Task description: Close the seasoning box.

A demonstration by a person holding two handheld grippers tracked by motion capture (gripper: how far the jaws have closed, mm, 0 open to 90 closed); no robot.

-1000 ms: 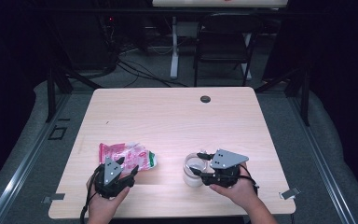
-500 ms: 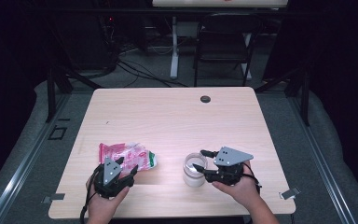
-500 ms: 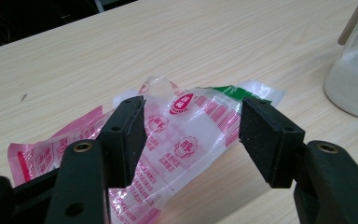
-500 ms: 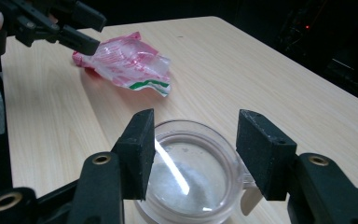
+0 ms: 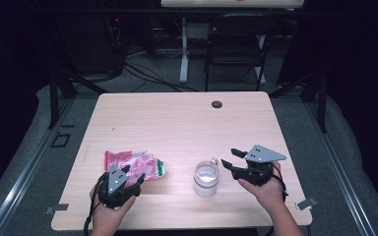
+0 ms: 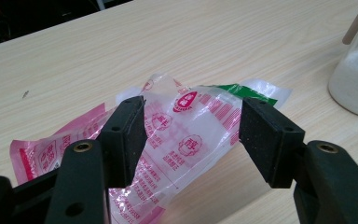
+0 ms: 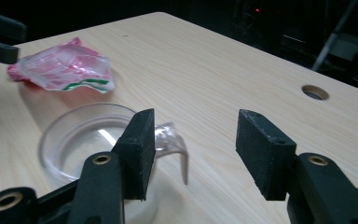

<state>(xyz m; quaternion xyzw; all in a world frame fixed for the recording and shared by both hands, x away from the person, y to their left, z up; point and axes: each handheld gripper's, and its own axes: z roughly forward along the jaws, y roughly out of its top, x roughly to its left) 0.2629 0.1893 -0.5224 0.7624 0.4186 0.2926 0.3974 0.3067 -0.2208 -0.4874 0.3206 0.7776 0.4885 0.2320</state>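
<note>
A crumpled pink and clear plastic bag with a green edge lies at the table's front left. My left gripper rests just behind it, jaws open. In the left gripper view the bag lies between and beyond the open pads, which do not press on it. A clear glass cup stands at the front middle, with white contents in it. My right gripper is open just right of the cup, apart from it. In the right gripper view the cup sits below the left jaw, and nothing is between the jaws of my right gripper.
The wooden table has a round cable hole near its far edge. A chair and cables stand on the floor behind it. The bag shows far left in the right gripper view.
My right gripper has drawn back to the right, away from the glass cup. The left gripper, the bag and the cup have stayed put.
</note>
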